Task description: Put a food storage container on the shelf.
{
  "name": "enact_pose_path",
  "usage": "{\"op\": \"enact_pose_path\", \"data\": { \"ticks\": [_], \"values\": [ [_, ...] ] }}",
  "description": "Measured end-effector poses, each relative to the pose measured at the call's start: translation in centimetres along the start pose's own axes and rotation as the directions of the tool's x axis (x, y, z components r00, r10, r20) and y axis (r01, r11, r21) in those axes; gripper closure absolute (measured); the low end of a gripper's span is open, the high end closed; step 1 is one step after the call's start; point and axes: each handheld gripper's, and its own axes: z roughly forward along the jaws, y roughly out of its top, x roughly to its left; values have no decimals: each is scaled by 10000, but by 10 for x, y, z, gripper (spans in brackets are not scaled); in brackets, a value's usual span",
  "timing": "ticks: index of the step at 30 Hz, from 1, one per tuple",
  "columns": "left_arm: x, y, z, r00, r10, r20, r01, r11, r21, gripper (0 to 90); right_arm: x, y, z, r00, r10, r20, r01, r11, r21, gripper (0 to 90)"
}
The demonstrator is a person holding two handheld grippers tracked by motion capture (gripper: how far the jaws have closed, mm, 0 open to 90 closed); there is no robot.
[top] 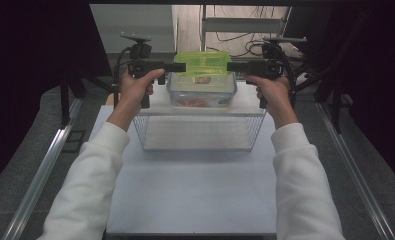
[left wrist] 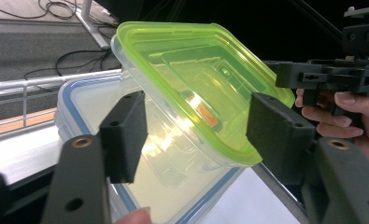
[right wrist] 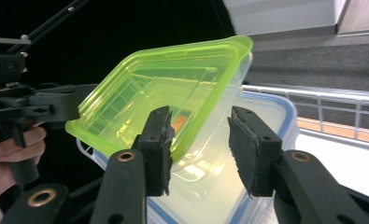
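Note:
A clear container with a green lid (top: 203,63) hangs tilted, lid face toward me, just above a larger clear box with a blue-rimmed lid (top: 202,92). My left gripper (top: 180,66) holds its left end and my right gripper (top: 232,66) its right end. In the left gripper view the green-lidded container (left wrist: 196,79) sits between the jaws of my left gripper (left wrist: 196,140), one pad on the lid rim and the other on the clear base. My right gripper (right wrist: 201,149) clamps the green-lidded container (right wrist: 173,88) the same way. The blue-rimmed box (left wrist: 74,100) (right wrist: 280,109) lies underneath.
The blue-rimmed box stands on top of a white wire rack (top: 200,132) at the far end of the white table (top: 195,195). Metal rails (top: 45,165) run along both sides of the table. Cables and frame legs (top: 235,30) lie on the floor beyond.

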Motion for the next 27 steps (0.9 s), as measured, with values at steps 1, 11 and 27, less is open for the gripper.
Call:
{"op": "enact_pose_path", "data": {
  "ticks": [1,11,27],
  "values": [
    [0,0,-1,10000,-55,-69,54,10000,-67,343,0,-1,0,10000,1,-76,-1,10000,11,581],
    [-2,-2,-14,9999,17,-158,-17,10000,-46,259,7,-5,-8,9994,-151,-306,153,9999,68,554],
    [-16,-38,-59,9974,701,-144,-704,9972,-235,231,14,-34,-46,9979,-539,-370,522,9976,-464,455]
  ]
}}
